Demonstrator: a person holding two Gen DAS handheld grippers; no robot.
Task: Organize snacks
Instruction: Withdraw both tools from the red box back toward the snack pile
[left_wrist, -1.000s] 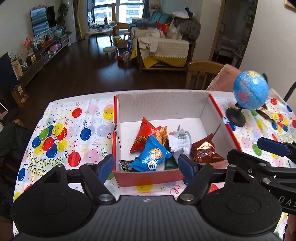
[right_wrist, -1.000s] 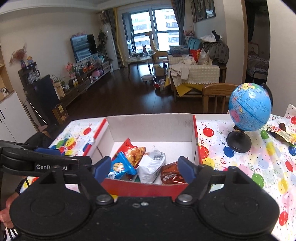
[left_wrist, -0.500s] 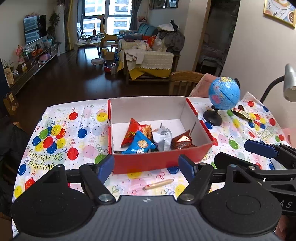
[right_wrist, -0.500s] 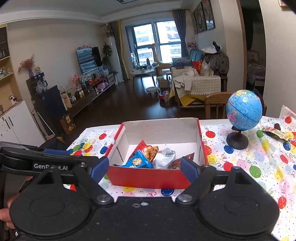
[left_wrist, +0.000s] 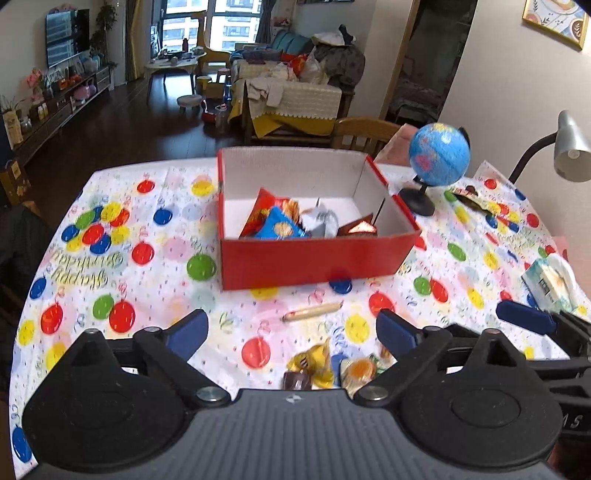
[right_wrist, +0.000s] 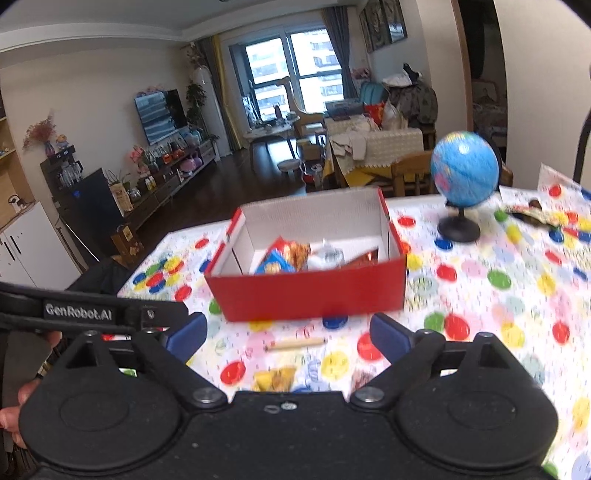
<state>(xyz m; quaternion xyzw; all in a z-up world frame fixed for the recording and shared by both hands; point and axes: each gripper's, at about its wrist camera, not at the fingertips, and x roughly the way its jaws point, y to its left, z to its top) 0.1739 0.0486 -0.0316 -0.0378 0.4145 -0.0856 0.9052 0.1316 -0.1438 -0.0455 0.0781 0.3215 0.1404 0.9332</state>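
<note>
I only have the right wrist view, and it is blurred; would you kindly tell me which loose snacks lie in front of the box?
Observer: Nearer you than the stick lie a yellow packet, a brown candy and an orange-print packet.
Operator: Thank you. Is anything beyond the right side of my frame?
Observer: Yes, a tissue pack lies near the right edge of the table.

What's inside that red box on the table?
The red box holds a red chip bag, a blue cookie packet, a silvery white packet and a shiny brown wrapper. The packets overlap and the near wall hides the floor, so anything beneath them stays unseen.
</note>
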